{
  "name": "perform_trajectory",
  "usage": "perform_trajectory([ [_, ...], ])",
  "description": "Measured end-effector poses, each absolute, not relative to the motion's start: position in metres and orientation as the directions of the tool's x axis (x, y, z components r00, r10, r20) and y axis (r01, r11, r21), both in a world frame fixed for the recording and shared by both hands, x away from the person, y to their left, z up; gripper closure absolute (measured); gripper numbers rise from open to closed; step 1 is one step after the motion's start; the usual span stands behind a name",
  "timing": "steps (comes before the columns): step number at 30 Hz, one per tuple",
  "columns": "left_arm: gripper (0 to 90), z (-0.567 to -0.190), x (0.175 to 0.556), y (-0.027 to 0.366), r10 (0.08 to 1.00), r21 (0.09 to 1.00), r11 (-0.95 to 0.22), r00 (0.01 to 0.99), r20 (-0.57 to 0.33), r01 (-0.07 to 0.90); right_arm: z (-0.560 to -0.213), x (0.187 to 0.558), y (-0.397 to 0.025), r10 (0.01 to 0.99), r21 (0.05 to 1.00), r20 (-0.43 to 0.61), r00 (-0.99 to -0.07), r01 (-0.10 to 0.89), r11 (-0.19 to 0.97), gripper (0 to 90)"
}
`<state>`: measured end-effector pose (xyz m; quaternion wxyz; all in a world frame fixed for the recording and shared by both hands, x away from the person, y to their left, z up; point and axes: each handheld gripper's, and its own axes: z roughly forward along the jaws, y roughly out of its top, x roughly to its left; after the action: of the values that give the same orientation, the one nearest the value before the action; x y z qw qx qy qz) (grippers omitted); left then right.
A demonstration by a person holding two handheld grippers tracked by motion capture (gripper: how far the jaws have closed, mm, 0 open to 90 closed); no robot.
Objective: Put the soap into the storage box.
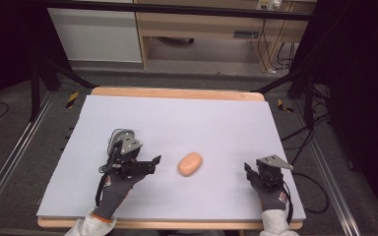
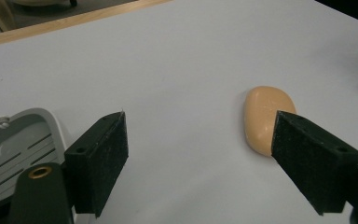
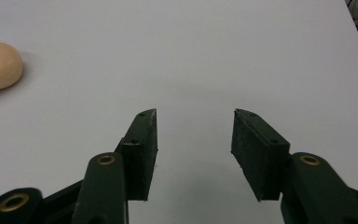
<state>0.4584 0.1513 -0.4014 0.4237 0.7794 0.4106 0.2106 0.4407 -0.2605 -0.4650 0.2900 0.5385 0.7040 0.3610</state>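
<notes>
The left gripper [image 1: 150, 162], jaws wide apart and empty, sits just beside the soap bar [image 1: 190, 163]; the likely next move is closing around it. The right gripper [image 1: 250, 173] waits open, empty.

no readable text, no labels, no brand marks, no numbers anywhere in view

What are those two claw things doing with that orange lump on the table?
A person sits at a white table with a claw-like gripper in each gloved hand. The orange lump, which looks like a bar of soap, lies on the table between them, and nothing touches it. The left gripper is open and points toward the lump from close by. The right gripper is open too, resting farther off to the side.
</notes>
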Motion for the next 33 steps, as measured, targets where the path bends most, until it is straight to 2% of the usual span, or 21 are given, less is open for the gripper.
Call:
perform_trajectory([
  [13,18.8,-0.4,0.471,0.115,0.794,0.816,-0.363,0.607,0.019,0.45,-0.465,0.441,-0.261,0.968,0.82,-0.021,-0.249,0.55,0.159,55.5],
  [33,19.3,-0.41,0.479,0.069,0.745,0.772,-0.465,0.662,0.077,0.434,-0.464,0.44,-0.261,0.966,0.819,-0.017,-0.257,0.551,0.161,58.0],
])
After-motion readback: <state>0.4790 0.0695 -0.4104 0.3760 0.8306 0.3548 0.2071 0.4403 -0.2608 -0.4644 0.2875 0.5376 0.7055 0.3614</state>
